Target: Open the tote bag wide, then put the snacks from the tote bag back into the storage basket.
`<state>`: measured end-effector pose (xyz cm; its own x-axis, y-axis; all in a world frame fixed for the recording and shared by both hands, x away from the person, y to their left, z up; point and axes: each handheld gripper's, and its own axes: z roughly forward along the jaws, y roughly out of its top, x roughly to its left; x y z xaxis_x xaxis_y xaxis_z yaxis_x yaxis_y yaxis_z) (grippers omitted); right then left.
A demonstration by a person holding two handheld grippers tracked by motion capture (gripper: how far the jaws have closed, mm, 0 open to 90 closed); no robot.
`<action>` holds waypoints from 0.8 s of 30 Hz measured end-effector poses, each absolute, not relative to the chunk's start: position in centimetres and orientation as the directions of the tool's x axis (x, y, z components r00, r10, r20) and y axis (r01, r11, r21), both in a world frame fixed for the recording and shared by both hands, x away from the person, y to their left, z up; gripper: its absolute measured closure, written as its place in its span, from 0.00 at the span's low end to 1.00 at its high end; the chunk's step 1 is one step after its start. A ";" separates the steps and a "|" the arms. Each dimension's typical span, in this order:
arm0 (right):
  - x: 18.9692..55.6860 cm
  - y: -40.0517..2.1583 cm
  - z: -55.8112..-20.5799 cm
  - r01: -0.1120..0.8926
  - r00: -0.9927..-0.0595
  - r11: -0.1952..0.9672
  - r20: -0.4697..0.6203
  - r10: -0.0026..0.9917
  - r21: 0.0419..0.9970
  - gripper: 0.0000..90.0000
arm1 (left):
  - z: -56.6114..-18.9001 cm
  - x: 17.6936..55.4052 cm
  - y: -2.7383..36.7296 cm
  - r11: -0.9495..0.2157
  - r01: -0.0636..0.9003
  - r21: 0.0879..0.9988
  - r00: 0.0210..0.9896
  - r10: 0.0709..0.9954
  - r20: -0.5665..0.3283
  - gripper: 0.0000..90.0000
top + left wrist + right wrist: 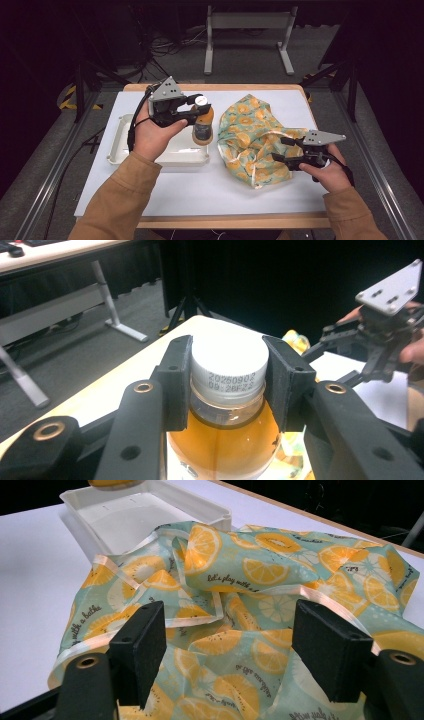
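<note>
Thin printed fabric, the orange-slice cloth bag [252, 140] sprawls crumpled right of centre in the high view — soft, light, likely to slump, so a bound edge or fold is probably the best place to pinch it. The right gripper [281, 149] hovers at its lower right edge, jaws spread, nothing between them. The bottle [202, 125] of amber drink, at the centre, looks rigid, fairly heavy and smooth (its plastic could slip); the left gripper [196, 107] clamps its white cap [229, 362] — a sound hold. It stands at the white tray [120, 145]'s right end, on a white-topped table [200, 192]; grey floor and a metal stand [247, 22] lie beyond.
</note>
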<state>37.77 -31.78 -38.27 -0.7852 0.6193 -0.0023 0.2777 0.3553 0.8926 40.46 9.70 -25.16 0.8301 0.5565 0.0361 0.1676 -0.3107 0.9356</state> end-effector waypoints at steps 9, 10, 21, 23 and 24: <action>37.7 -31.8 -38.4 0.279 -0.786 0.363 -0.006 0.618 0.889 0.34 | -27.5 41.0 10.8 -0.307 0.184 0.934 0.818 0.574 0.027 0.65; 37.7 -31.8 -38.4 0.279 -0.785 0.363 -0.006 0.619 0.889 0.34 | -27.9 41.0 10.9 -0.310 0.183 0.933 0.817 0.576 0.030 0.65; 37.6 -31.5 -38.7 0.284 -0.788 0.371 -0.005 0.616 0.884 0.34 | -30.8 41.5 11.7 -0.320 0.218 0.922 0.809 0.587 0.013 0.65; 37.6 -31.4 -38.7 0.284 -0.790 0.372 -0.004 0.613 0.883 0.34 | -31.1 41.5 11.7 -0.328 0.222 0.918 0.809 0.588 0.015 0.65; 37.6 -31.4 -38.7 0.283 -0.790 0.374 -0.006 0.613 0.883 0.34 | -31.3 41.5 11.7 -0.332 0.226 0.916 0.809 0.588 0.014 0.65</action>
